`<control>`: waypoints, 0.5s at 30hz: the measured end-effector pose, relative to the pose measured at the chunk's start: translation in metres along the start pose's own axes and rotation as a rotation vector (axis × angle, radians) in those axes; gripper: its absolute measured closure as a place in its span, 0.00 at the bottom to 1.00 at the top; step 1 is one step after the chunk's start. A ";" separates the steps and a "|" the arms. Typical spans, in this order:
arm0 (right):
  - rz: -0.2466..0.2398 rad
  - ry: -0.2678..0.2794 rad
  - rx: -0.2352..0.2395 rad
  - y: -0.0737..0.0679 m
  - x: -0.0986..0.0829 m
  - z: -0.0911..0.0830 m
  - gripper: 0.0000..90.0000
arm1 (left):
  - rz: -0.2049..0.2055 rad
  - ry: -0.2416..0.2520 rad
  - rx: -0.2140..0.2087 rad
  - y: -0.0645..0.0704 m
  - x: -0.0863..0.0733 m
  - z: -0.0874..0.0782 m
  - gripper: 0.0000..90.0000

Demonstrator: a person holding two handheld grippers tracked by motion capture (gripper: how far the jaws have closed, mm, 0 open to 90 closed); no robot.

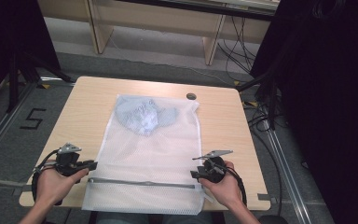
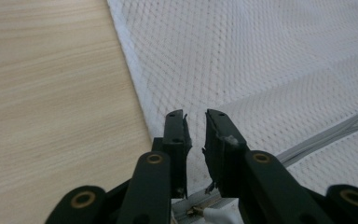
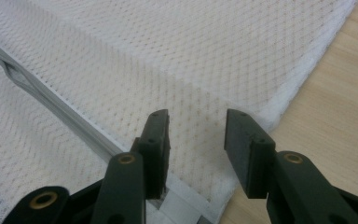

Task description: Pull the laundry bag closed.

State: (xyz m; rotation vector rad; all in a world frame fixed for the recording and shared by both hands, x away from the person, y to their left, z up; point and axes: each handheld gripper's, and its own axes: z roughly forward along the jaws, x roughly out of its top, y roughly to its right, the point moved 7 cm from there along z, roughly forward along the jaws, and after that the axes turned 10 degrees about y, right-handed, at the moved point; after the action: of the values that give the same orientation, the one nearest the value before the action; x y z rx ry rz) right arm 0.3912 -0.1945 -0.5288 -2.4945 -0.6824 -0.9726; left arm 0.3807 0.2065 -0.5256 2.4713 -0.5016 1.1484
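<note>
**Mesh bag flat on table, a gripper at each near corner**

Nearest edge first: white mesh laundry bag [image 1: 144, 154] lies flat on the wooden table [image 1: 79, 112], its near hem hanging just past the table's front edge. Grey zipper [image 1: 142, 182] runs straight across the bag close to that hem, from one side almost to the other.

Left side. Left hand [image 1: 53, 184] holds the left gripper [image 1: 93, 164] at the bag's near left corner, jaws pointing inward toward the mesh. Left gripper view: left gripper [image 2: 196, 122] sits low over the bag's left border, jaws drawn close with a narrow slit between them, nothing clamped in the slit. Mesh bag [image 2: 270, 60] spreads ahead and to the right of them; bare table [image 2: 51, 93] to their left. Zipper [image 2: 326, 135] shows as a pale grey strip at the right.

Middle, far end. Pale blue-grey garment [image 1: 144, 114] sits bunched inside the bag at its far end, well apart from both grippers. Small dark disc [image 1: 191, 96] rests on the table just beyond the bag's far right corner.

Right side. Right hand [image 1: 223, 186] holds the right gripper [image 1: 194, 173] at the zipper's right end. Right gripper view: right gripper [image 3: 196, 122] is spread wide, released, jaws hovering over the mesh bag [image 3: 168, 51] near its corner. Zipper [image 3: 51, 105] runs diagonally at the left; table [image 3: 335, 98] at the right.
</note>
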 end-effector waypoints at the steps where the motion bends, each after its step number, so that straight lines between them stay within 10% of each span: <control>1: 0.002 0.006 0.000 0.000 0.000 0.001 0.68 | 0.000 0.000 0.000 0.000 0.000 0.000 0.88; 15: -0.018 0.012 0.001 -0.008 0.005 0.002 0.69 | -0.072 -0.052 0.016 0.001 -0.006 0.001 0.99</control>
State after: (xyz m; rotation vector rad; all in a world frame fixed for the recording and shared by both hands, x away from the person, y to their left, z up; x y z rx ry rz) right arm 0.3910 -0.1855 -0.5256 -2.4835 -0.7031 -0.9928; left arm 0.3771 0.2058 -0.5304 2.5170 -0.4155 1.0671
